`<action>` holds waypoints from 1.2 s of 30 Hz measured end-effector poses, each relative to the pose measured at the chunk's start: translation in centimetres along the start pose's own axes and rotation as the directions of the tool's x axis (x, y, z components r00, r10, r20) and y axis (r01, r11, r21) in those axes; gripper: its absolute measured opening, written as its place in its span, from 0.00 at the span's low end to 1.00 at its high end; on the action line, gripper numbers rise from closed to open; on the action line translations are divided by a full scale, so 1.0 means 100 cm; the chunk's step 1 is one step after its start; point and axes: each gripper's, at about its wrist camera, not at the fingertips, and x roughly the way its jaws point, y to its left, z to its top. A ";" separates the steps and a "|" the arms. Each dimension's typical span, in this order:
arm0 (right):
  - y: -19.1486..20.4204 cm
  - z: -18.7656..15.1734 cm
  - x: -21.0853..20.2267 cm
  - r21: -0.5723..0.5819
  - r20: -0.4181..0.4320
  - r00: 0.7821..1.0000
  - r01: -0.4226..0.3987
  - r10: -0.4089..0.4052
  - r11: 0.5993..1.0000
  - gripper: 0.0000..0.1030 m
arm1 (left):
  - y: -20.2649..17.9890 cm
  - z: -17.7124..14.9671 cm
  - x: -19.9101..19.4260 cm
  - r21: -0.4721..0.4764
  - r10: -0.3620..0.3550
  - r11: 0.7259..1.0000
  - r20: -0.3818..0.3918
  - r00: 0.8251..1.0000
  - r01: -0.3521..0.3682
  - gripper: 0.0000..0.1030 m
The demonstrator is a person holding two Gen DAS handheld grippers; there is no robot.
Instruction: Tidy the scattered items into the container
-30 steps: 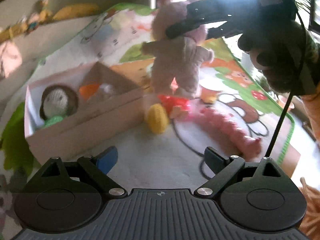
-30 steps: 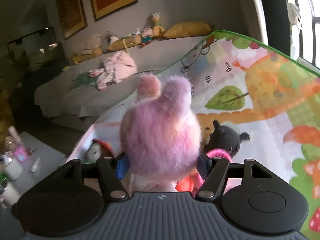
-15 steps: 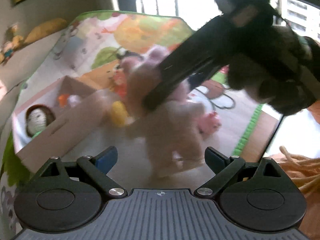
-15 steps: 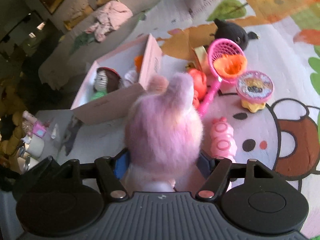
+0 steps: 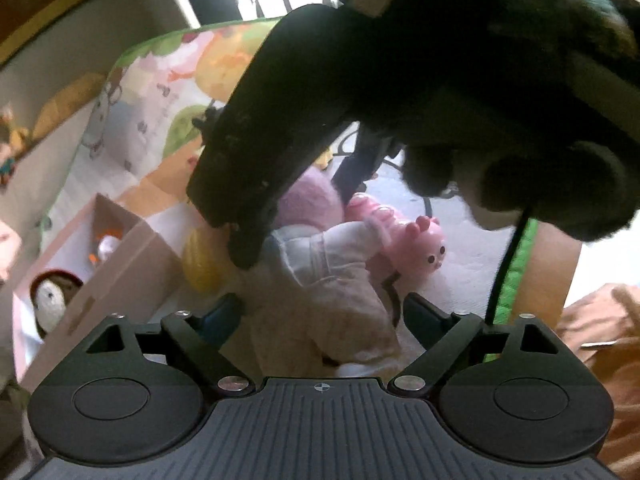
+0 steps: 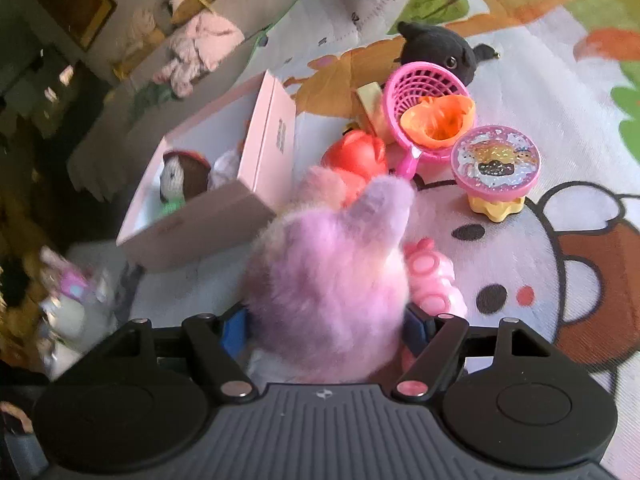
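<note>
My right gripper (image 6: pixel 324 328) is shut on the head of a pink plush bunny (image 6: pixel 328 292), held above the play mat. In the left wrist view the bunny's pale body (image 5: pixel 332 276) hangs between my open left gripper's (image 5: pixel 318 316) fingers; whether they touch it I cannot tell. The right gripper's dark body (image 5: pixel 280 120) fills the top there. The pink cardboard box (image 6: pixel 256 200) sits left of the bunny, with a knitted doll (image 6: pixel 180 176) inside. It also shows in the left wrist view (image 5: pixel 132 264).
On the mat lie a pink caterpillar toy (image 5: pixel 416 236), a yellow knitted ball (image 5: pixel 204 260), a red toy (image 6: pixel 356 156), a pink net with an orange cup (image 6: pixel 428 116), a glitter lid toy (image 6: pixel 496 168) and a black plush (image 6: pixel 436 48). A sofa stands behind.
The right gripper has carried the bunny down and towards the left gripper. The bunny's body now hangs between the left fingers, and the right gripper looms closer.
</note>
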 end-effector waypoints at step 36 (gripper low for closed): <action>0.014 0.017 0.043 0.006 0.039 0.978 -0.204 0.203 0.979 0.79 | 0.086 -0.046 -0.005 -0.167 0.151 0.976 0.037 0.988 -0.143 0.64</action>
